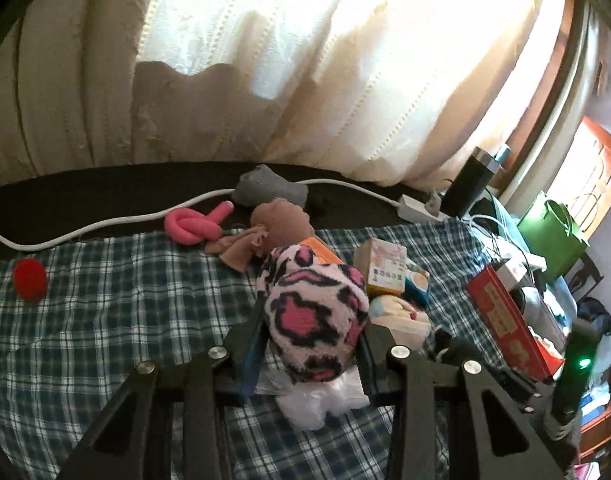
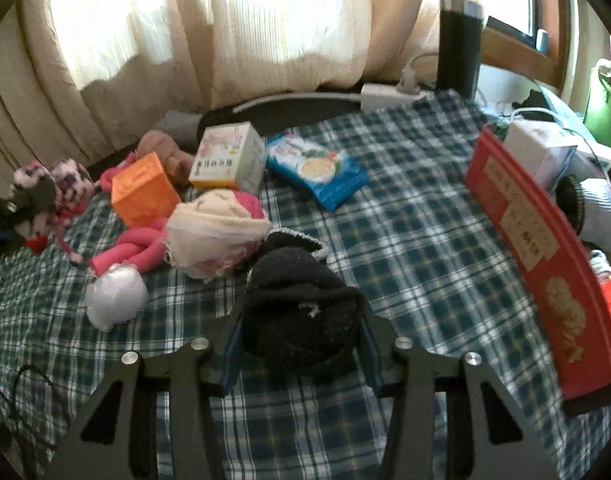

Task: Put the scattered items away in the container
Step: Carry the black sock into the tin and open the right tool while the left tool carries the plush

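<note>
My left gripper is shut on a pink-and-black leopard sock bundle, held above the plaid cloth; it also shows at the left of the right wrist view. My right gripper is shut on a black sock bundle just above the cloth. A red box, the container, stands at the right; it also shows in the left wrist view. Scattered items include an orange box, a cream carton, a blue packet and a cream cloth bundle.
A pink knotted tube, a red ball, a tan sock and a grey sock lie near the far edge. A white power strip, a black flask and curtains stand behind. A white plastic lump lies left.
</note>
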